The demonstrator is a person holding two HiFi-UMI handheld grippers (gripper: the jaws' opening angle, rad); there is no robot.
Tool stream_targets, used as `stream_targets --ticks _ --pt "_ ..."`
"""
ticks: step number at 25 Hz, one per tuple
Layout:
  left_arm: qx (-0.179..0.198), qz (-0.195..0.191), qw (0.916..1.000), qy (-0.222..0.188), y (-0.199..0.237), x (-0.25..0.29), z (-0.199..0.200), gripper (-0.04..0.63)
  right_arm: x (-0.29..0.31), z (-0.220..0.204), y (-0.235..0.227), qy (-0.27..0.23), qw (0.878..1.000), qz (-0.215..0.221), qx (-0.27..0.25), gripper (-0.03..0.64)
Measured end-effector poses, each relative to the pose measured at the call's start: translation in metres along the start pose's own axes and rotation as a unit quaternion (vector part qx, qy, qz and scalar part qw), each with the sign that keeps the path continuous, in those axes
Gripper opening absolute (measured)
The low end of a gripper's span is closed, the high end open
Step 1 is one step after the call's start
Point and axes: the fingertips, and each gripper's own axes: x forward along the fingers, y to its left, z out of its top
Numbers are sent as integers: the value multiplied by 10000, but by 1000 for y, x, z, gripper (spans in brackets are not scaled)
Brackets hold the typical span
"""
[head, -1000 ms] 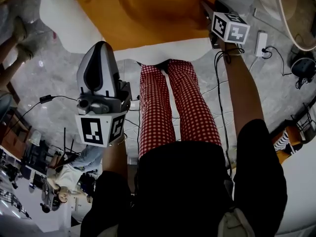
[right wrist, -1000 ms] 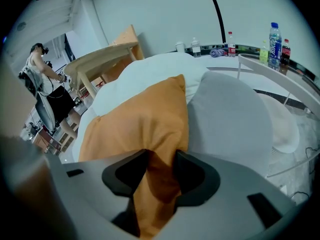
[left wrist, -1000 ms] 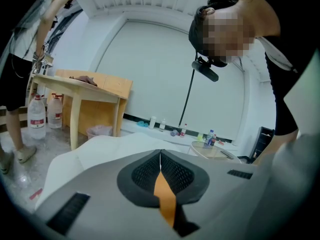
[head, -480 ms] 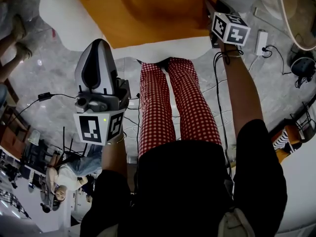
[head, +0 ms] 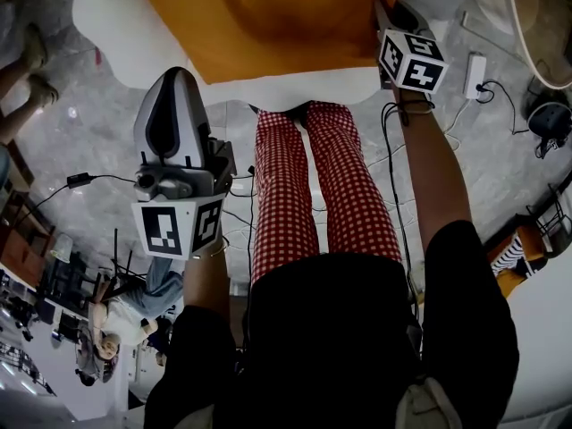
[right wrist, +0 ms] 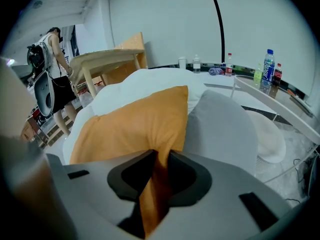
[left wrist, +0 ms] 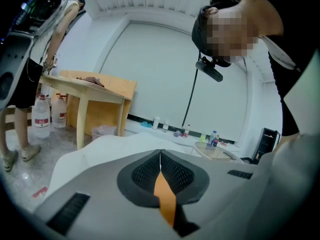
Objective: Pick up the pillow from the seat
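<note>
1. Orange pillow [head: 268, 16] lies on the white seat [head: 295, 92] at the top of the head view, beyond the person's red-checked trouser legs [head: 322, 186].
2. Right claw [right wrist: 160, 156]: jaws have just been closing. A bunched fold of the pillow's right-hand edge sits between the pads and is pinched there. The claw tilts down toward the seat.
3. Grey cushion [right wrist: 220, 129] lies just beside the pillow on its right, touching it.
4. Left claw [head: 174, 79]: jaws pressed together, nothing held. It hangs in the air over the grey floor [head: 98, 132], left of the legs, apart from the seat and the pillow.
5. Right gripper view, background: wooden tabletop [right wrist: 100, 61] behind the seat, bottles [right wrist: 267, 66] along a ledge at right, and a person [right wrist: 52, 69] standing at far left.
6. A white power strip [head: 474, 77] with its cable lies on the floor to the right of the seat.
</note>
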Motion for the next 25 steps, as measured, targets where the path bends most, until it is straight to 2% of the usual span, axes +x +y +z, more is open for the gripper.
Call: stream_targets --ticks 13,19,25 --pt "52 44 9999 149 15 -20 -17 9 -25 7 15 -161 9996 -144 -154 94" --pt "9 389 9991 193 37 -30 -27 11 -37 10 20 -215 9996 -147 -141 94" --pt "-137 559 9979 301 69 -36 -48 11 -46 14 27 -222 9993 -143 -266 94"
